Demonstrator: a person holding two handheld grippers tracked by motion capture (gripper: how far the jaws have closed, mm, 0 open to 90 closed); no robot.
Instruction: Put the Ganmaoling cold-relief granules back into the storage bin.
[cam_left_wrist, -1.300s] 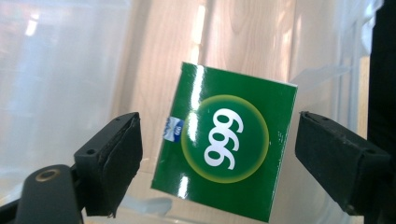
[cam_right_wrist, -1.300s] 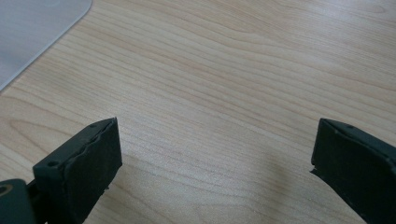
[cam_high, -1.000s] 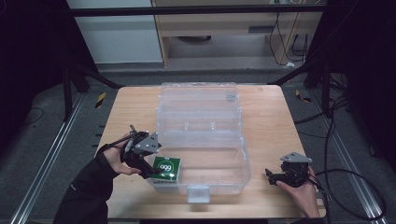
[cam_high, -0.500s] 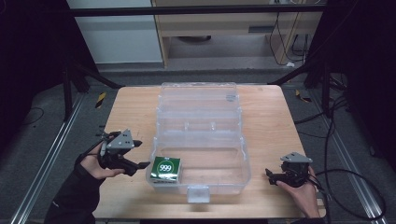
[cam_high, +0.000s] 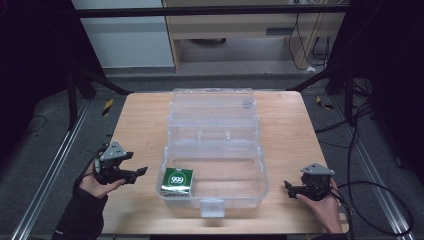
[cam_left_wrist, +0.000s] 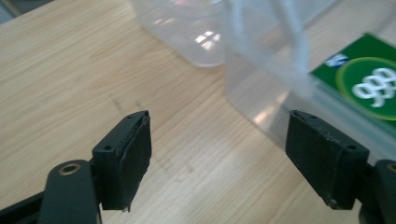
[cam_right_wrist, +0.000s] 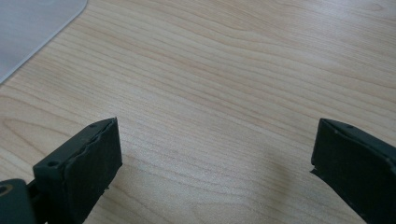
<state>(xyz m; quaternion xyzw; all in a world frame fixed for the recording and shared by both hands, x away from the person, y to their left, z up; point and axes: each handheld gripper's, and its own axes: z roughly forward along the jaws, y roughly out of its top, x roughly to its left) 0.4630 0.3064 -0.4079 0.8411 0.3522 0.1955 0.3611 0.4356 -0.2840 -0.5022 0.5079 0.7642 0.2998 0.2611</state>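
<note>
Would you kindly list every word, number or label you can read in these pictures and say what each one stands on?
"999": white digits in a green circle on top of the green box lying in the clear plastic case.
A small blue and white mark beside that circle in the left gripper view: too blurred to read.

the high view is dim around its edges: the floor and frame at nine and three o'clock sink into near black, while the wooden table (cam_high: 140, 125) at centre is evenly lit from above. the clear plastic box (cam_high: 215, 150) carries pale glare along its rims. in the left gripper view, white highlights sit on the box wall toward twelve o'clock, and the green 999 carton (cam_left_wrist: 369, 79) at two o'clock is soft, out of focus. the right gripper view is bright, with faint shadow at five o'clock.
</note>
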